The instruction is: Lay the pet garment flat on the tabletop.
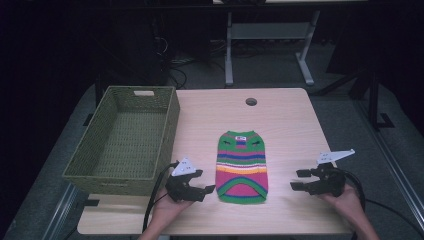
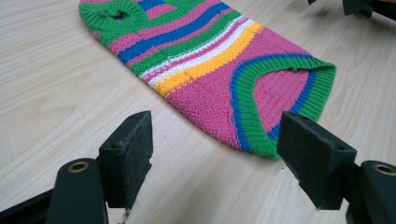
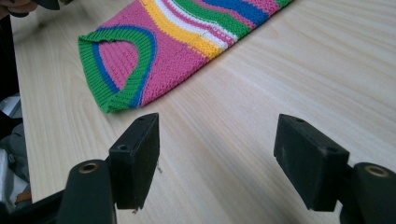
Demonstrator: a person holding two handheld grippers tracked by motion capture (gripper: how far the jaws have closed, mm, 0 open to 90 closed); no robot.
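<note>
The striped knitted garment [image 1: 242,167] lies flat on the table [image 1: 285,115]; the left gripper [image 1: 200,182] and right gripper [image 1: 299,179] flank its near hem, jaws spread wide, holding nothing; the high view alone shows the woven basket [image 1: 125,142] at the table's left edge; the left gripper view shows the hem [image 2: 289,100] curled.

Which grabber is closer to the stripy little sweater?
The left. The left gripper sits just beside the sweater's near left corner, jaws open. The right gripper is farther off on the other side, with bare table between, also open.
</note>
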